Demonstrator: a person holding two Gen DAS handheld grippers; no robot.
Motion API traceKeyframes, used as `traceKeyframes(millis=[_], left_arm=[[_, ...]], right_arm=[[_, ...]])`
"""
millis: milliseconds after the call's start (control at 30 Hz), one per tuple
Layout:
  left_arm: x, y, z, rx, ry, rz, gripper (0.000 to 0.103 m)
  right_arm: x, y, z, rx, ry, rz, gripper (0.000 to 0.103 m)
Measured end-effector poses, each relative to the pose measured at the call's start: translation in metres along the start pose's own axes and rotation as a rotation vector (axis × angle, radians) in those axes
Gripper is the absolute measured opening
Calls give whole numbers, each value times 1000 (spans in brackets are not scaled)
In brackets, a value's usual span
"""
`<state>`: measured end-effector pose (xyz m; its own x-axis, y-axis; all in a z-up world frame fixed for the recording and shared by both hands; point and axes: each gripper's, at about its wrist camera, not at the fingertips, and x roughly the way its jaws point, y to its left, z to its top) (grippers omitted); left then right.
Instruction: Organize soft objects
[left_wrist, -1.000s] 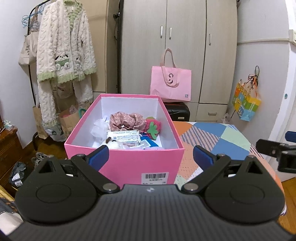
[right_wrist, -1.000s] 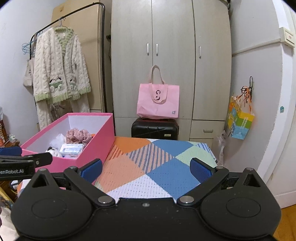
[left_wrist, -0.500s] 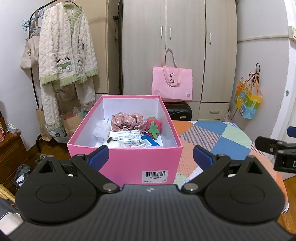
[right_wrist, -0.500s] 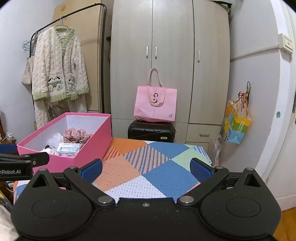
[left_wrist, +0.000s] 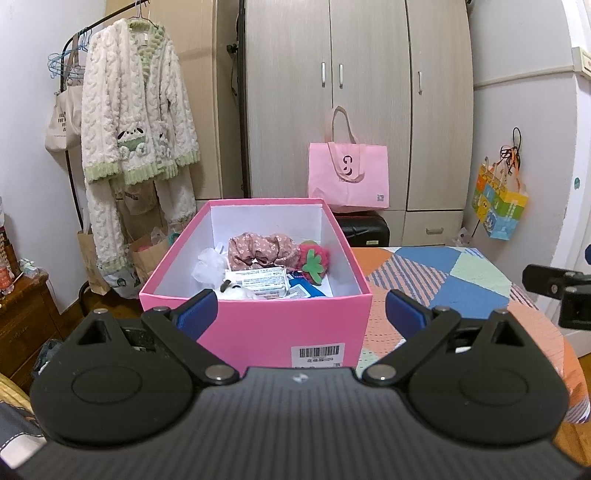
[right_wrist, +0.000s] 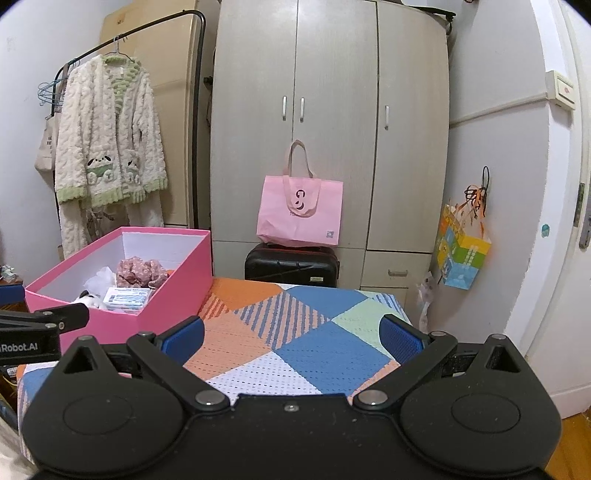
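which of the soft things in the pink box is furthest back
The floral scrunchie, bunched against the box's far wall. The strawberry plush sits just right of it and slightly nearer; the white plush lies at the near wall.

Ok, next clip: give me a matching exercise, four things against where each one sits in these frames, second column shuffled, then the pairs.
Things
1. floral pink fabric scrunchie
2. pink tote bag with long handles
3. fluffy cream and green robe
4. colourful paper gift bag

Places
A. hanging on the clothes rail at the left
B. on top of the black hard-shell suitcase
C. inside the open pink cardboard box
D. hanging from a hook on the wall at the right

Pairs: 1-C, 2-B, 3-A, 4-D
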<state>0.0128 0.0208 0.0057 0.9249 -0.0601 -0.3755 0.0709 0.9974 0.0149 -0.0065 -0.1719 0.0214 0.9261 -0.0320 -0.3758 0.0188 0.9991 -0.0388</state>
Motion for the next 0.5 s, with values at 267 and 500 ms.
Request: traceKeyframes(millis=[267, 500], left_arm=[[-3, -1, -1, 18, -18, 0, 99], [-5, 0, -2, 20, -26, 15, 103]], right_arm=[[-3, 2, -2, -16, -13, -12, 102], [-4, 1, -4, -18, -14, -27, 102]])
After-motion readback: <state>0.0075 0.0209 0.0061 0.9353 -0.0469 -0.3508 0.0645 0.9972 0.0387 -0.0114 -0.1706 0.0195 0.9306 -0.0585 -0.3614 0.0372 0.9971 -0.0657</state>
